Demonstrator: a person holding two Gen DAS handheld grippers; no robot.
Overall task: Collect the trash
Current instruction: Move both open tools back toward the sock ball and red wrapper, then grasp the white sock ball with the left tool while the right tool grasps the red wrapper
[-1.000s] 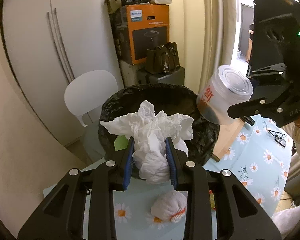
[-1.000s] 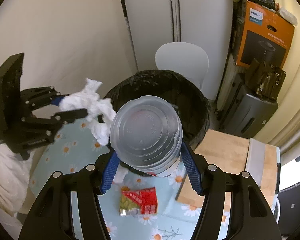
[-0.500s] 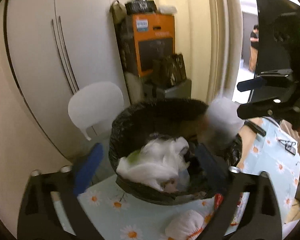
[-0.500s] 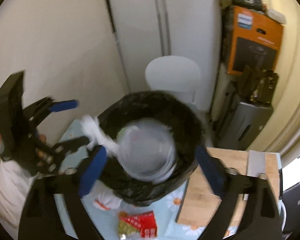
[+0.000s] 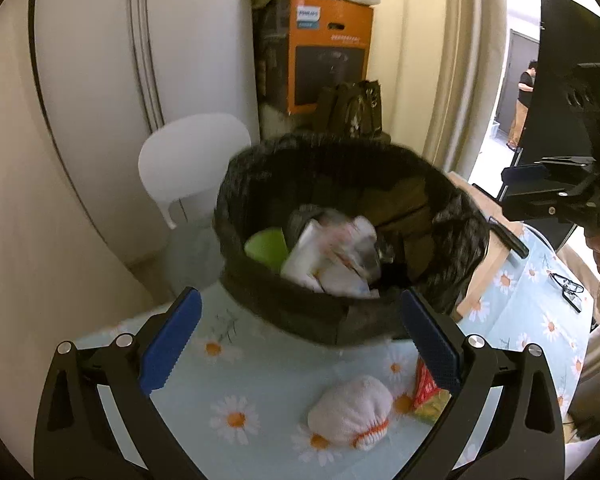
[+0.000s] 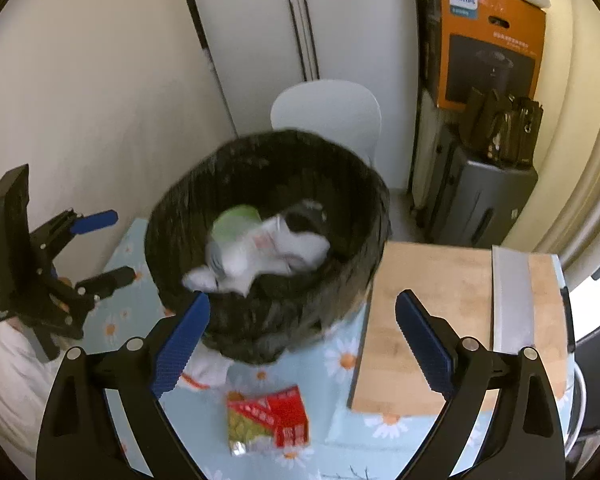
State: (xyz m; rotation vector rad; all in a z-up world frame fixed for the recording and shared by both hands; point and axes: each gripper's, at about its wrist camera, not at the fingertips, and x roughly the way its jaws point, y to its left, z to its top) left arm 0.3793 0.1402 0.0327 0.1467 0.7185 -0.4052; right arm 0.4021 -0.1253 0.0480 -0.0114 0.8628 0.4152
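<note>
A bin lined with a black bag (image 5: 340, 152) (image 6: 260, 144) stands on the daisy-print tablecloth (image 5: 260, 380). Inside it lie crumpled white tissue and a clear cup (image 5: 332, 252) (image 6: 268, 252), blurred, beside something green (image 5: 266, 246). My left gripper (image 5: 300, 300) (image 6: 118, 245) stands open and empty at the bin's near rim. My right gripper (image 6: 302, 300) (image 5: 512, 190) is open and empty too, beside the bin. On the cloth lie a white wad with an orange edge (image 5: 350, 412) (image 6: 206, 372) and a red-and-green snack wrapper (image 6: 268, 420) (image 5: 428, 392).
A wooden board (image 6: 428, 312) lies right of the bin. Glasses (image 5: 568, 286) rest on the cloth at the right. Behind the table are a white chair (image 5: 192, 152), an orange box (image 5: 328, 52) on a grey case, and a person in the doorway (image 5: 522, 108).
Both grippers opened. The tissue left the left gripper and the cup left the right one, and both now lie in the bin. Both grippers have sunk a little.
</note>
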